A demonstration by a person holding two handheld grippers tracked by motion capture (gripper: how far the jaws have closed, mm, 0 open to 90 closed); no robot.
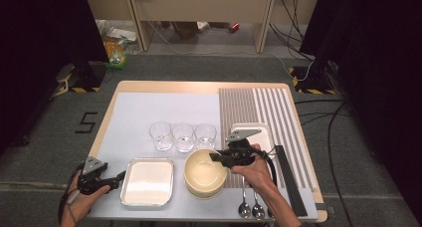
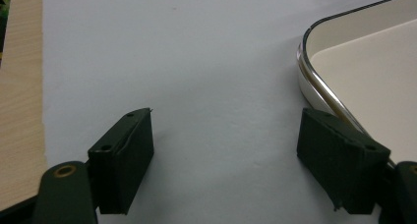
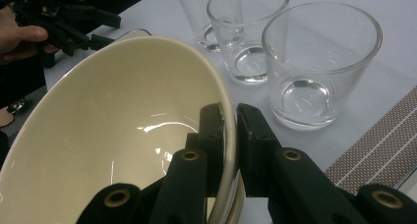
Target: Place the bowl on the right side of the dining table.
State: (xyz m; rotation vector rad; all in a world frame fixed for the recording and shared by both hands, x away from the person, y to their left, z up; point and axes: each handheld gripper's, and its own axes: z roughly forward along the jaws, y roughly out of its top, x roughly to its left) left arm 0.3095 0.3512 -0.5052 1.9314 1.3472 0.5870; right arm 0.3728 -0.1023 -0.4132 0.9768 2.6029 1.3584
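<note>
A cream bowl (image 1: 204,174) stands at the front middle of the table, and a second rim shows just under it. My right gripper (image 1: 215,157) is shut on the bowl's (image 3: 123,130) far right rim, one jaw inside and one outside, as the right gripper (image 3: 230,121) view shows up close. My left gripper (image 1: 119,176) rests low at the front left, open, its jaws wide apart over the pale mat (image 2: 196,62) with nothing between them. The left gripper (image 2: 226,155) has its right jaw close by the corner of a steel-rimmed tray (image 2: 314,81).
Three empty glasses (image 1: 183,136) stand in a row behind the bowl and the tray (image 1: 148,182). A white rectangular dish (image 1: 263,132) sits on the striped placemat (image 1: 259,107) behind my right hand. Two spoons (image 1: 251,210) lie at the front edge, and a black strip (image 1: 289,182) lies to the right.
</note>
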